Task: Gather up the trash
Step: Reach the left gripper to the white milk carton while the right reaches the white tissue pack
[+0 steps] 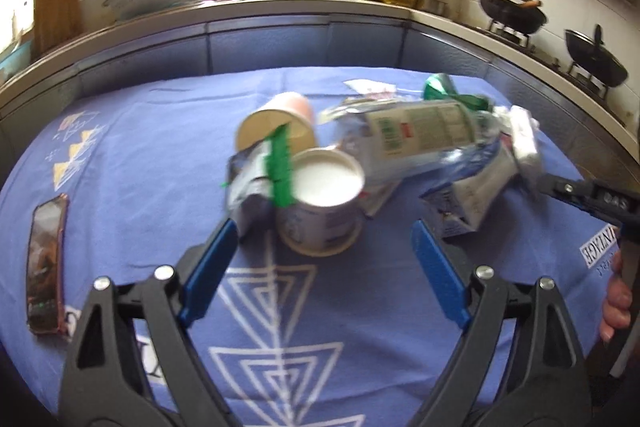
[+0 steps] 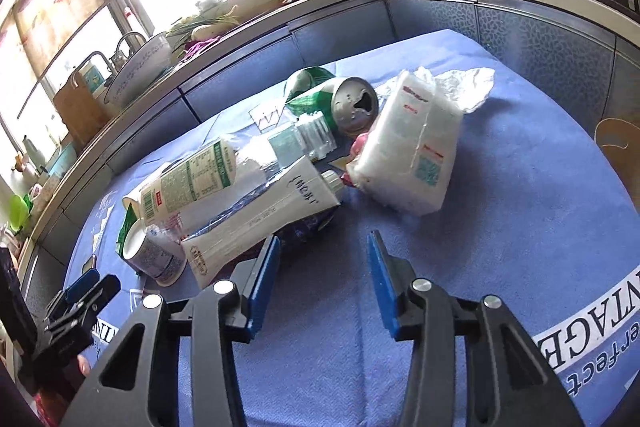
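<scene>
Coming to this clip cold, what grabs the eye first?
A heap of trash mid-table on the blue patterned tablecloth: a white yogurt cup nearest the open left gripper, a green crushed can at the back. The white tissue pack lies ahead of the open right gripper.

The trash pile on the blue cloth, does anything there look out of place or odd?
A phone lies on the cloth, apart from the trash; it hardly looks like rubbish. The can is crushed and on its side.
</scene>
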Tool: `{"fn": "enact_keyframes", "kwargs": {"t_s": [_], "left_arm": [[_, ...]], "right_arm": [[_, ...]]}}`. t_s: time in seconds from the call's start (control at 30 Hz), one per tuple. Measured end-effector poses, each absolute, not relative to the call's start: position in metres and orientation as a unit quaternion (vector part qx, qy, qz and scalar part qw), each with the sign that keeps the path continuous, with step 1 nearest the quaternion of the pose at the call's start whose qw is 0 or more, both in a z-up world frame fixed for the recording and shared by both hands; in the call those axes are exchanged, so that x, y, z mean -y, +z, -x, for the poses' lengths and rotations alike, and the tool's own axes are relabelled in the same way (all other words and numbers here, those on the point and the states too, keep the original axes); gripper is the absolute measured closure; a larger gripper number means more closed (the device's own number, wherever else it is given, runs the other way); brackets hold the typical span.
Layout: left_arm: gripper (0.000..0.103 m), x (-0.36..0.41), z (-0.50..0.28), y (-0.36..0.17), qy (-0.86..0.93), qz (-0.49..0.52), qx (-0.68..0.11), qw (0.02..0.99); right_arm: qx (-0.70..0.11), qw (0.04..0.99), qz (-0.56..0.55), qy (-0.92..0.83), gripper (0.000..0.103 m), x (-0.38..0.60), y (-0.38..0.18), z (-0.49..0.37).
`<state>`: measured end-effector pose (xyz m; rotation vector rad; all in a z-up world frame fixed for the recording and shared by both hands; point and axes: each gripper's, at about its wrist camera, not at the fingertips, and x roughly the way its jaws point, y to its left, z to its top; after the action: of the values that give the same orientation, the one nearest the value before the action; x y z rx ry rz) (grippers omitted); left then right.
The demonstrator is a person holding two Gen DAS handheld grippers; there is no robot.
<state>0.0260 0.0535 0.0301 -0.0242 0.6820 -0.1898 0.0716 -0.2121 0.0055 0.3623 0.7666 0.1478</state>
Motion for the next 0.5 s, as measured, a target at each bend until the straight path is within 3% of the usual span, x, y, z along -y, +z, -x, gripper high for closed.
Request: {"fn": "enact_keyframes", "kwargs": {"t_s": [0.23, 0.5], "left_arm": [[0.018, 0.022, -0.035, 0.024, -0.173, -0.065, -0.316, 0.931], [0.018, 0.055, -0.064, 0.011, -0.182, -0.109, -0.330, 0.920]], "right_arm": [[-0.361, 0.908, -0.207, 0.038, 0.060, 0.252, 0.003, -0.071], [-0.361, 0.902, -0.236, 0.029, 0.059, 0.278, -0.004, -0.076]]}}
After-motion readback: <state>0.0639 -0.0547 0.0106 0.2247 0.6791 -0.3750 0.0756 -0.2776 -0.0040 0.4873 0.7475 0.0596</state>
